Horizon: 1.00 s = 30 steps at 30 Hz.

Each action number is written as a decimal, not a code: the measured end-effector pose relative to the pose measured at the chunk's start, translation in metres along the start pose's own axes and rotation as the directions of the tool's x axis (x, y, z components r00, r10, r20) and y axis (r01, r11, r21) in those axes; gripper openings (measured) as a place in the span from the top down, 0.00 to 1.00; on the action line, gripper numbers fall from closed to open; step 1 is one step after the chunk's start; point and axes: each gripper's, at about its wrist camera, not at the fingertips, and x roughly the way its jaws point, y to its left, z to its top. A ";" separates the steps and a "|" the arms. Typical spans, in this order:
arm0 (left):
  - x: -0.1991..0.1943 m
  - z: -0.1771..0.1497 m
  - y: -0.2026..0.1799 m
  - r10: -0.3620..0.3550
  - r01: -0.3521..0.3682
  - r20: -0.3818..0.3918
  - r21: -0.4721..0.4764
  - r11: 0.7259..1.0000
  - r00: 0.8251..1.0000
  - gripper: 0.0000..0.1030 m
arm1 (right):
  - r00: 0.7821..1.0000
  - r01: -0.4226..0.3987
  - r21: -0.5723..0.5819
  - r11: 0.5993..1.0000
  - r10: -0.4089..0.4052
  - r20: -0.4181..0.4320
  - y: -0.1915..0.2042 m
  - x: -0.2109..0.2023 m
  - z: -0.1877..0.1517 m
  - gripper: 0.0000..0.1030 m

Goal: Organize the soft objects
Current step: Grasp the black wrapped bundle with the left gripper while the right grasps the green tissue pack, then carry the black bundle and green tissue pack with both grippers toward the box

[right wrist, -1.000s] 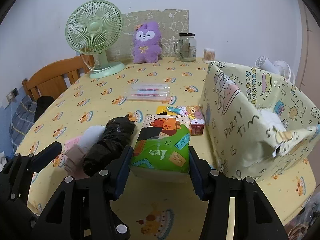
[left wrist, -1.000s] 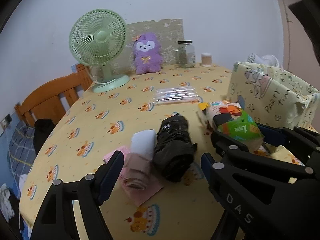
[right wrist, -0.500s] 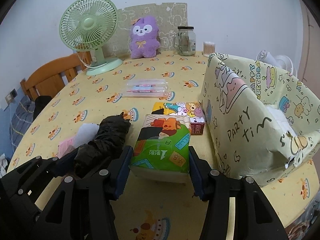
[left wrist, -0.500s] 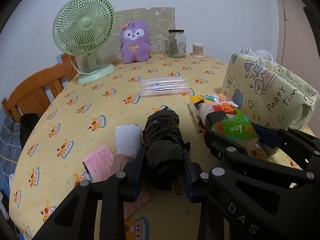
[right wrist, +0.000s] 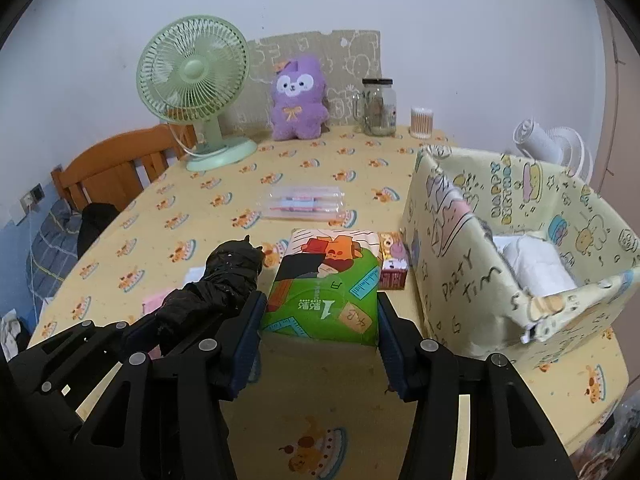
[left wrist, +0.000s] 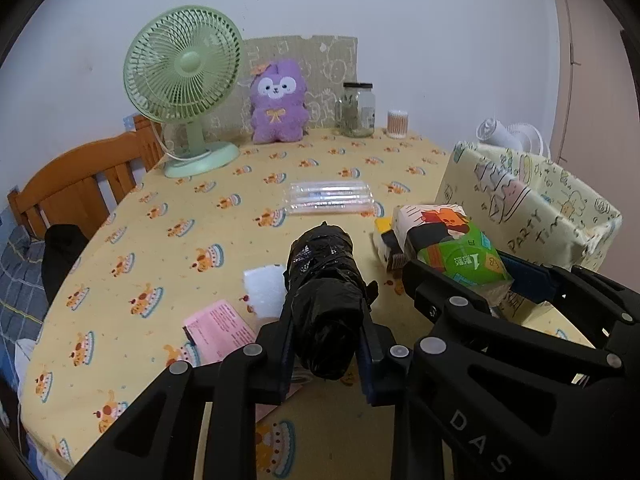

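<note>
Closed since a second ago: left gripper (left wrist: 326,350), then spread wide around the pile, now clamped on the black bundle (left wrist: 324,300), a crinkly, glossy plastic roll lifted off the white foam block (left wrist: 264,288) and pink paper (left wrist: 218,330) on the tablecloth (left wrist: 180,216). Unchanged: right gripper (right wrist: 320,354), pressed flat against both sides of the tissue pack (right wrist: 326,284), a soft, rectangular plastic-wrapped block printed green and orange. Just right of it, the fabric box (right wrist: 472,264), floppy cartoon-printed walls, white cloth inside. Further back, clear tubes (left wrist: 330,200), plush toy (left wrist: 278,106), ribbed green fan (left wrist: 182,80), glass jar (left wrist: 358,110).
</note>
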 end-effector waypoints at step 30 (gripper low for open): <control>-0.057 0.052 0.006 0.024 -0.023 0.155 -0.010 1.000 0.988 0.75 | 0.988 -0.016 -0.041 0.999 0.022 0.153 0.017 -0.063 0.054 0.45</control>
